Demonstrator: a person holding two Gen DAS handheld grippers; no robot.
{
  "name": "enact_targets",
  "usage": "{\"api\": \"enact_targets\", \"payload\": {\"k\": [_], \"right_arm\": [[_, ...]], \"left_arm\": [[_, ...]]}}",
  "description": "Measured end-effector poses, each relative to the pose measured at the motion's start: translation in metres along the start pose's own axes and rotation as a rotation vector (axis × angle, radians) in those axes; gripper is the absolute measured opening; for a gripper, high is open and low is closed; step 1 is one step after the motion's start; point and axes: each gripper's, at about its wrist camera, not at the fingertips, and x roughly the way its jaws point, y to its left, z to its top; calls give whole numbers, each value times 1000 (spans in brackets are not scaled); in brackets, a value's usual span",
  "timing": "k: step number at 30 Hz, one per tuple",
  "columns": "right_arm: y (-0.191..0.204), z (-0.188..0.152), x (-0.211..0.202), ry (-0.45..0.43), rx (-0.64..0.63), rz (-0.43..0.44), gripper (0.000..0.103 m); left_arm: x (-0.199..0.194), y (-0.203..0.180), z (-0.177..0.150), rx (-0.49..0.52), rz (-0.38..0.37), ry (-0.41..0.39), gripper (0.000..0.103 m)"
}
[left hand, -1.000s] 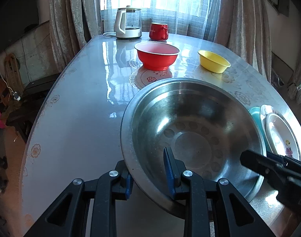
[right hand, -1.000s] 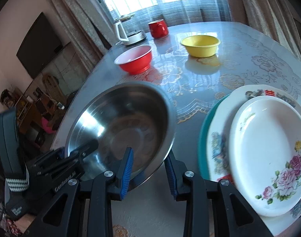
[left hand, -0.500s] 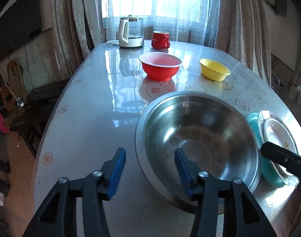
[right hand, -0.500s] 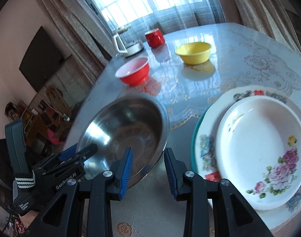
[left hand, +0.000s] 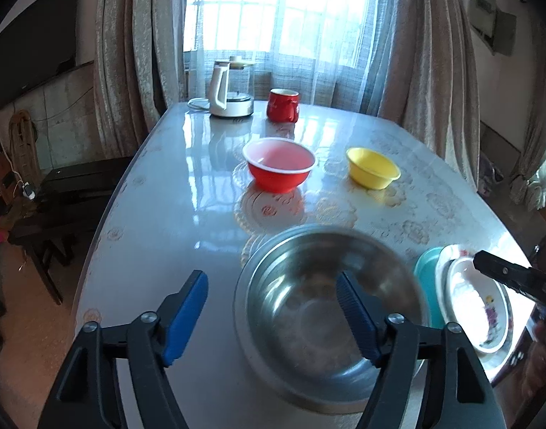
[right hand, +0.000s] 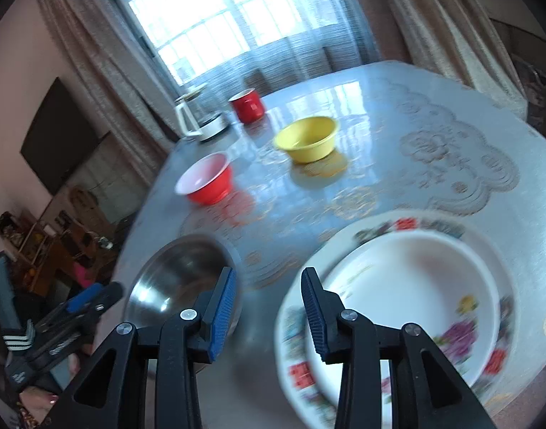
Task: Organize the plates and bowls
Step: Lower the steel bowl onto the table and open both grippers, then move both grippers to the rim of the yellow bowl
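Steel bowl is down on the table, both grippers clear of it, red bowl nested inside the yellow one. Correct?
Not quite. The red bowl stands apart from the yellow bowl, each on the table; the left wrist view shows it. The steel bowl is down, left gripper and right gripper clear of it.

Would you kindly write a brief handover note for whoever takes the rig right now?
Left gripper: empty, jaws just opened wide off the steel bowl.
Right gripper: jaws part open, holding nothing, between the steel bowl and the plate stack.
Done: steel bowl set down beside the plates.
Left: red bowl and yellow bowl stand apart further up the table; probably nest them into the steel bowl.
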Motion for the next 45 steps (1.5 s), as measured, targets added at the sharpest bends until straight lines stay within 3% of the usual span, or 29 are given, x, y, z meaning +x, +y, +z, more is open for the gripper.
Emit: {"api": "enact_targets", "payload": {"k": [4, 10, 24, 30, 35, 41, 45], "right_arm": [[-17, 20, 3, -11, 14, -47, 40], [-52, 59, 22, 17, 102, -72, 40], [-84, 134, 115, 131, 197, -62, 40], [-90, 149, 158, 185, 274, -37, 40], [-88, 161, 182, 194, 274, -34, 40], [-93, 166, 207, 233, 262, -92, 40], [-98, 164, 214, 235, 262, -72, 37]], "left_arm": [[7, -10, 11, 14, -24, 10, 83], [23, -28, 29, 42, -54, 38, 84], [80, -75, 86, 120, 8, 93, 85], [99, -81, 101, 133, 14, 100, 85], [114, -83, 111, 139, 19, 109, 85], [133, -88, 121, 149, 18, 121, 85], [149, -93, 129, 161, 29, 135, 85]]}}
